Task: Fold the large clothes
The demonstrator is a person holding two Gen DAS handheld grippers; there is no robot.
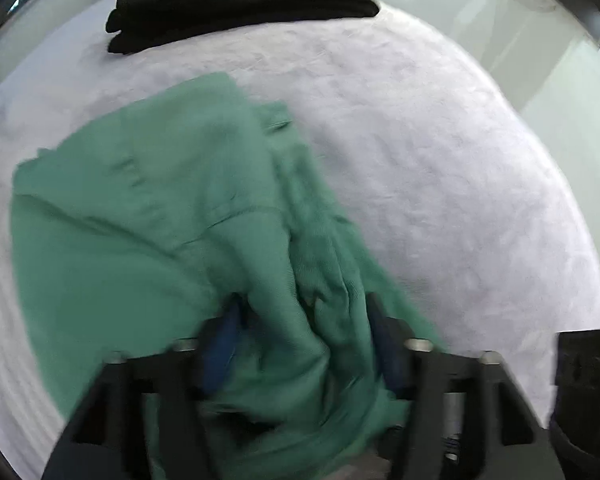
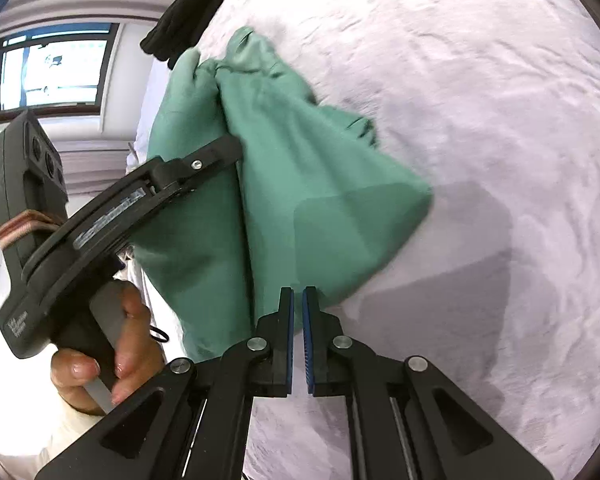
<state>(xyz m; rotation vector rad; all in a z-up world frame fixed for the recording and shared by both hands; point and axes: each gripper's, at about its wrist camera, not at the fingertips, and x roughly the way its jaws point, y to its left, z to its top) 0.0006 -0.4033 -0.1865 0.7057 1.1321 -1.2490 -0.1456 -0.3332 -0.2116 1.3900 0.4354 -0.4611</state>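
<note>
A person works a green garment across a bed covered in a white sheet, one set of tongs in each hand. Nearest in the left wrist view, the left tongs stand wide apart with a bunched ridge of the cloth between their blue pads; whether they press it or merely straddle it cannot be told through the blur. The right tongs are drawn almost together, only a thin gap showing, their tips at the garment's near edge with no cloth visibly pinched. The step looks like gathering and lifting the garment for a fold; next, the cloth probably needs a firm grip and spreading flat. Only the right wrist view shows the left hand on its handle and the window beyond. Only the left view shows the garment's far side lying on the sheet. Beyond the garment lies a black folded pile.
</note>
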